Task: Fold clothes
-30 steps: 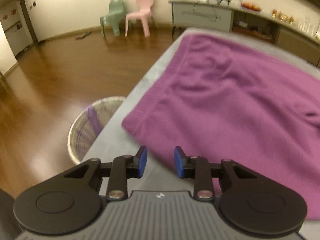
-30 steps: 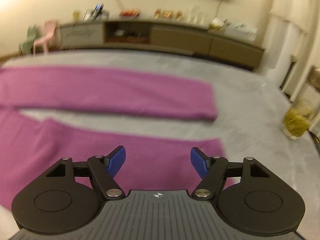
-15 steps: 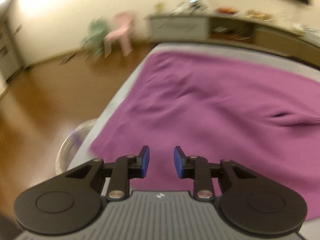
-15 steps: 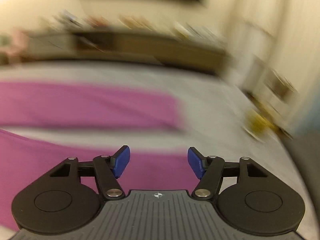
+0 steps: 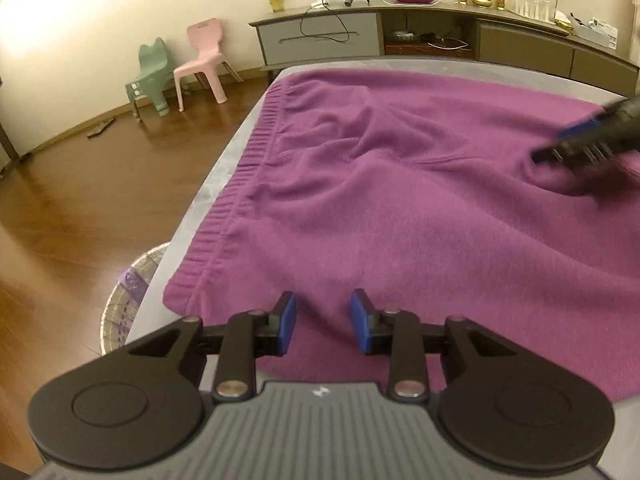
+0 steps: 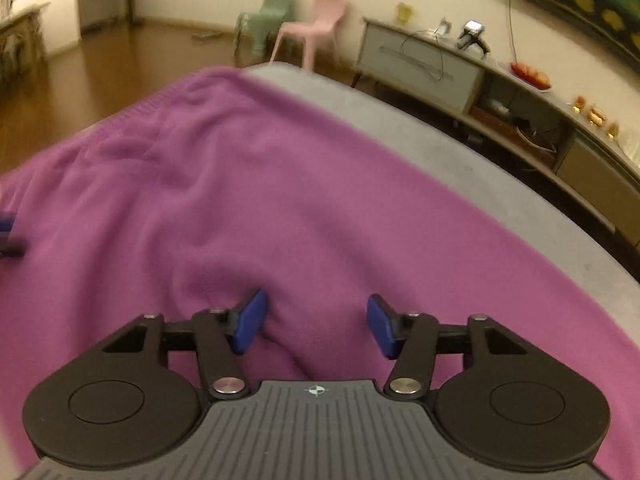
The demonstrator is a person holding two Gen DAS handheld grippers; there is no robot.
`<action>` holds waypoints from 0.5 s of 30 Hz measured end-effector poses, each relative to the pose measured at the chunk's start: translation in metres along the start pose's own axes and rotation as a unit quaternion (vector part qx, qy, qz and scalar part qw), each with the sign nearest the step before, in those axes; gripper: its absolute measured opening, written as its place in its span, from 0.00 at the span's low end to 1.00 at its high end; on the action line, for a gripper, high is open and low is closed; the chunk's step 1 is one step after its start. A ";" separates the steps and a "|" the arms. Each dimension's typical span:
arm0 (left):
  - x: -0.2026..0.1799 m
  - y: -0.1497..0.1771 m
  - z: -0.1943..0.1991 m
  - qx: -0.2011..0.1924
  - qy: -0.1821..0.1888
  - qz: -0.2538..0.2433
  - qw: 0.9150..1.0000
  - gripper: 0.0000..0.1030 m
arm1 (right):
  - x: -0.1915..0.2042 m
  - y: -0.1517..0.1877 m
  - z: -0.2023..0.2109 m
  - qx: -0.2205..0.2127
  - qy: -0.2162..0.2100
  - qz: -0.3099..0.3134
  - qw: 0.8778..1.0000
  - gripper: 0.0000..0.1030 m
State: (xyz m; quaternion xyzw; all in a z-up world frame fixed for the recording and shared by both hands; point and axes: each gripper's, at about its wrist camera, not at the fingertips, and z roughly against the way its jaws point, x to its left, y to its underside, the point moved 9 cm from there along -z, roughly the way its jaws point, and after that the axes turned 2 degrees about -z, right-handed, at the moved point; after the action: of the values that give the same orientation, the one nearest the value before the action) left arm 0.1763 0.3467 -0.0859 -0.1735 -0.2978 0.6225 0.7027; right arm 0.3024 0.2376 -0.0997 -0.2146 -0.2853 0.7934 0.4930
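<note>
Purple trousers (image 5: pixel 400 200) lie flat on the grey table (image 5: pixel 188 232), their ribbed waistband (image 5: pixel 240 168) along the table's left edge. My left gripper (image 5: pixel 323 320) hovers over the near waistband corner. Its jaws are opening, narrow, with only flat cloth below them. My right gripper (image 6: pixel 316 324) is low over the trousers (image 6: pixel 240 200) near the crotch. Its jaws are closing, and a raised ridge of cloth sits between the pads without being pinched. The right gripper (image 5: pixel 580 136) shows blurred at the right of the left wrist view. The left gripper's tip (image 6: pixel 8 232) peeks in at the left edge.
A woven basket (image 5: pixel 128 292) stands on the wooden floor beside the table's near left corner. A green chair (image 5: pixel 150 76) and a pink chair (image 5: pixel 202 60) stand by the far wall. A long sideboard (image 5: pixel 320 36) with small items runs behind the table (image 6: pixel 440 168).
My right gripper has swept left from the trouser leg ends to the upper part near the waistband and narrowed its jaws. The left gripper has shifted in over the waistband corner.
</note>
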 end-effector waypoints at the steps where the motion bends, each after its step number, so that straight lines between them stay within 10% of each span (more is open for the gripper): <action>1: 0.000 0.000 0.000 0.001 0.003 -0.001 1.000 0.30 | -0.007 -0.008 -0.007 0.004 0.010 -0.014 1.000 0.61; 8: 0.004 -0.002 0.005 0.003 -0.009 -0.005 1.000 0.29 | -0.036 -0.024 -0.001 0.008 -0.004 -0.069 0.998 0.61; 11: -0.003 -0.010 0.011 -0.024 -0.022 -0.021 0.999 0.30 | -0.061 0.011 0.069 -0.037 -0.052 -0.120 0.991 0.63; 15: -0.007 -0.006 -0.001 -0.006 -0.048 -0.044 0.998 0.30 | -0.125 0.107 0.146 -0.028 -0.007 -0.128 0.991 0.64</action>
State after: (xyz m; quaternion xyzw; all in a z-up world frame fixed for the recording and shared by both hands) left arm 0.1813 0.3395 -0.0844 -0.1337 -0.3424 0.5967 0.7134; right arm 0.1935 0.0519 -0.0541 -0.1843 -0.3355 0.7168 0.5827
